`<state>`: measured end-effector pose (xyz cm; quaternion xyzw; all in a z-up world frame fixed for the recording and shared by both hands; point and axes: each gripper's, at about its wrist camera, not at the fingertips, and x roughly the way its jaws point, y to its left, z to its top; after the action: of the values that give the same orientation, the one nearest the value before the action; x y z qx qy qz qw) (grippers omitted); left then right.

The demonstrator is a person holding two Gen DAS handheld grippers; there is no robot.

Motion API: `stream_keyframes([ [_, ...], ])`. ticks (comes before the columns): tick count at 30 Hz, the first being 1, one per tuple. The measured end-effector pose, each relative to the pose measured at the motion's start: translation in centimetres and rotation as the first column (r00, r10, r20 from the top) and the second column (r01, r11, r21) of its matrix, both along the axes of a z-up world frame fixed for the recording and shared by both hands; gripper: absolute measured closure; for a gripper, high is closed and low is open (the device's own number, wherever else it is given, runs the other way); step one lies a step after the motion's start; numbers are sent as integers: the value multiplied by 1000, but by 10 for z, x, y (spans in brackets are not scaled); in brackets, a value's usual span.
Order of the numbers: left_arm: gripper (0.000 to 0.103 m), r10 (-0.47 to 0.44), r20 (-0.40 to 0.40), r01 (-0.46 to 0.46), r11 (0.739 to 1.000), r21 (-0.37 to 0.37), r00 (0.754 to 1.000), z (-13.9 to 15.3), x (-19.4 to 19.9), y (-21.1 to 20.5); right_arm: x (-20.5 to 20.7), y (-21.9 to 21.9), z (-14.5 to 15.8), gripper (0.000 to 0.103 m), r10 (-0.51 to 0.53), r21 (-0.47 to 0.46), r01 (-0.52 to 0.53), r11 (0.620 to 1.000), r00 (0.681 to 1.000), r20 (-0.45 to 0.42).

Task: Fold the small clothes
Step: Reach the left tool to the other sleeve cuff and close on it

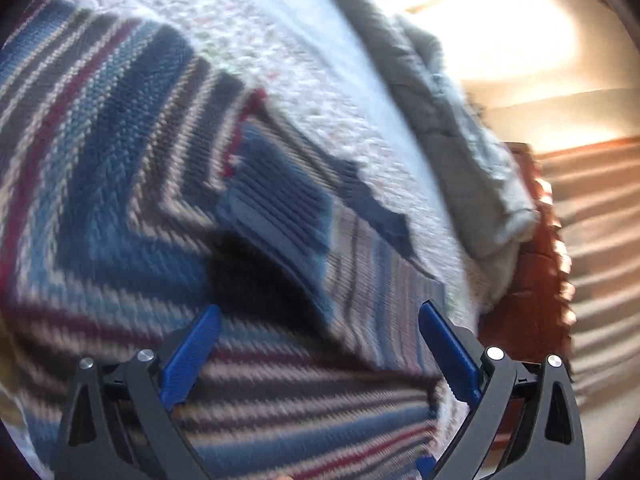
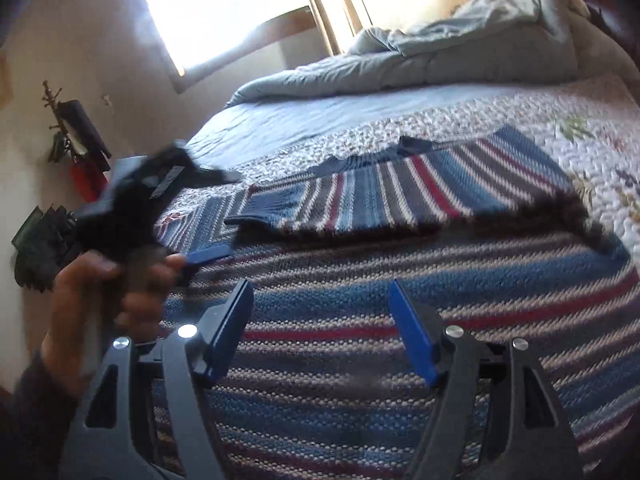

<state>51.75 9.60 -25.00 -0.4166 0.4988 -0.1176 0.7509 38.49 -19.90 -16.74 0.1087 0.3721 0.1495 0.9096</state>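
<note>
A striped knit sweater in blue, grey, white and red lies spread on the bed, one sleeve folded across its body. It fills the left wrist view, where a ribbed blue cuff lies on the stripes. My left gripper is open and empty just above the sweater; it also shows in the right wrist view, blurred, held in a hand at the sweater's left edge. My right gripper is open and empty over the sweater's near part.
The sweater lies on a white quilted bedspread. A rumpled grey-blue comforter is piled at the far end of the bed. A bright window and a wall rack with dark items are at the left. Wooden floor lies beyond the bed edge.
</note>
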Motion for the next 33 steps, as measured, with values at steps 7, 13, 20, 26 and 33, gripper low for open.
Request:
stream_keyframes([
  [7,13,-17,-55,28,978,208,998,7,29,-19,-6,-11,8,32,32,17,-32,999,999,20],
  [13,83,-20,-58,37,951,308,998,15,33,-24,-8,-14,11,31,49,60,-50,997,999,11],
  [20,93,-36,18,27,931,364,999,33,17,-22,-8,-17,11,31,43,70,-43,997,999,11],
  [26,93,-28,47,8,922,387,999,46,19,-17,-7,-16,8,31,42,68,-43,997,999,5],
  [33,93,14,-2,-12,911,411,1000,24,16,6,-4,-11,5,31,55,62,-55,997,998,-2],
])
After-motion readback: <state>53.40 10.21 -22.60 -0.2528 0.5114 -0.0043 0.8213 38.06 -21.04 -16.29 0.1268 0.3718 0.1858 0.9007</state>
